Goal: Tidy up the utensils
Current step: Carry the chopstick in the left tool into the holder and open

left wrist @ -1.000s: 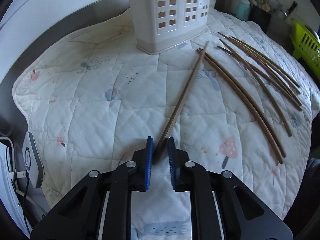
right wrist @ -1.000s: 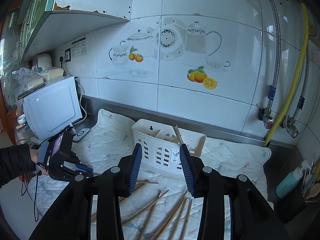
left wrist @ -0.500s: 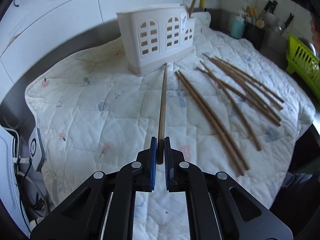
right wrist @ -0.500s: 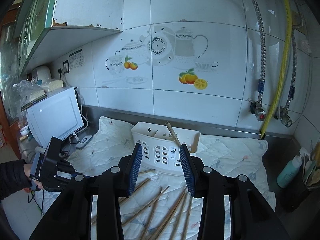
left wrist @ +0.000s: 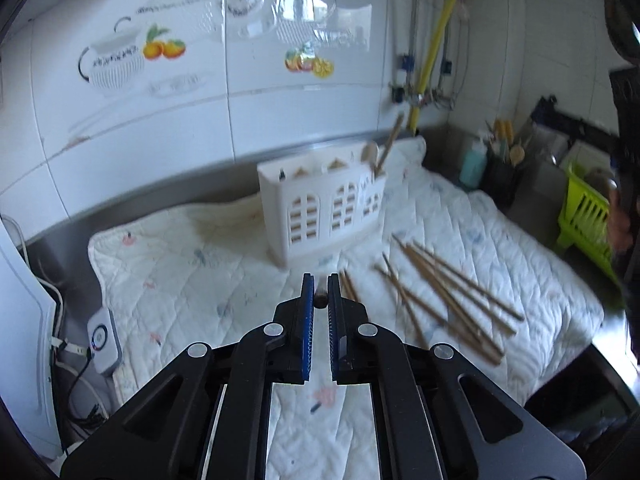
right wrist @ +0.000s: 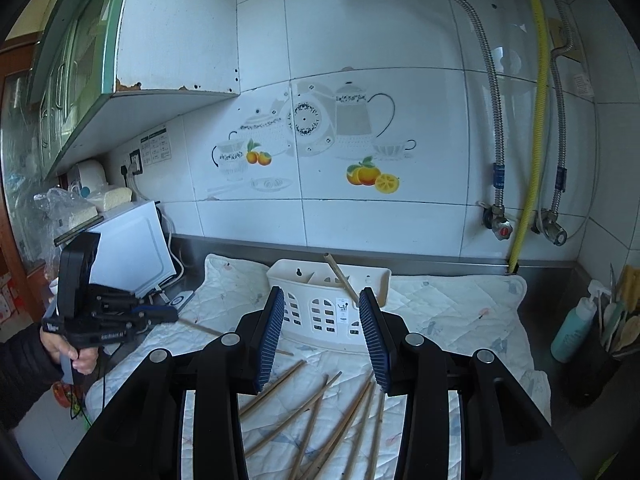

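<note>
My left gripper (left wrist: 320,294) is shut on a wooden chopstick (left wrist: 320,299), seen end-on between its blue pads. From the right wrist view the left gripper (right wrist: 160,314) holds that chopstick (right wrist: 200,328) lifted over the mat's left part, pointing toward the white utensil holder (right wrist: 332,308). The holder (left wrist: 320,212) stands on the quilted mat (left wrist: 192,276) with one chopstick (left wrist: 389,142) leaning in its right compartment. Several chopsticks (left wrist: 444,292) lie on the mat right of the holder. My right gripper (right wrist: 322,340) is open and empty, raised above those chopsticks (right wrist: 320,416).
A white microwave (right wrist: 132,244) stands left of the mat with a small white device (left wrist: 103,336) beside it. A teal bottle (right wrist: 574,330) and a dark utensil pot (right wrist: 600,364) stand at the right. A green rack (left wrist: 586,216) sits far right. The tiled wall is behind.
My left gripper closed on the chopstick, lifted it off the mat and tilted up, so the view now faces the wall. The right gripper rose slightly and stayed open.
</note>
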`<state>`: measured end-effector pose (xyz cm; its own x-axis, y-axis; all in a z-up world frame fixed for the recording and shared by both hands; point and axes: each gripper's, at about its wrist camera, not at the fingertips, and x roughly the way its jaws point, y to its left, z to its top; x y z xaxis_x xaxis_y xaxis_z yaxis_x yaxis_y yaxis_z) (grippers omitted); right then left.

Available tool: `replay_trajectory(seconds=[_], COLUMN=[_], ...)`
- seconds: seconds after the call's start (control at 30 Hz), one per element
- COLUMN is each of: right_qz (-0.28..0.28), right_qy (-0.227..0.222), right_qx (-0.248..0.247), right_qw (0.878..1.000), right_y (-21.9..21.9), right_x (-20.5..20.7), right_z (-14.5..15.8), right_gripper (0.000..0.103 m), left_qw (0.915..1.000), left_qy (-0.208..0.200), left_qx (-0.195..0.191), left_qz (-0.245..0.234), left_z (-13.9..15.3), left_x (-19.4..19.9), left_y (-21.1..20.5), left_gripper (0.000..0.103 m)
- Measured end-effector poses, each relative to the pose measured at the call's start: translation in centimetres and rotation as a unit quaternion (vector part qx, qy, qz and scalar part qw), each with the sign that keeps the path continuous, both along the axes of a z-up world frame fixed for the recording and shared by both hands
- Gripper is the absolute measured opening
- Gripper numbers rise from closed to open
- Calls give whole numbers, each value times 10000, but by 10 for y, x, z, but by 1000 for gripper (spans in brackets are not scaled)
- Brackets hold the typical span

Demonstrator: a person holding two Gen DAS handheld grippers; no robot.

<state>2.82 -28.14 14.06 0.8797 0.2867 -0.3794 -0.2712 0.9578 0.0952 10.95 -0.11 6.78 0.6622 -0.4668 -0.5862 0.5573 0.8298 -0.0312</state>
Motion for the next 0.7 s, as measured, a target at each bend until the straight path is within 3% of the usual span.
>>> replay_trajectory(seconds=[0.43, 0.7], right_qz=[-171, -249], right_qy=[30, 119], right_qx=[111, 147], right_qw=[9998, 9995], right_y=[-22, -32], right_x=[-12, -9], right_z=[-8, -19], right_gripper=[38, 38], left_qw=[9979, 9920], left_qy=[-457, -997], left_qx=[-327, -607], left_qz=[319, 486], left_z=[83, 148], left_x=[42, 62], left_y=[-34, -49], left_gripper=[5, 5])
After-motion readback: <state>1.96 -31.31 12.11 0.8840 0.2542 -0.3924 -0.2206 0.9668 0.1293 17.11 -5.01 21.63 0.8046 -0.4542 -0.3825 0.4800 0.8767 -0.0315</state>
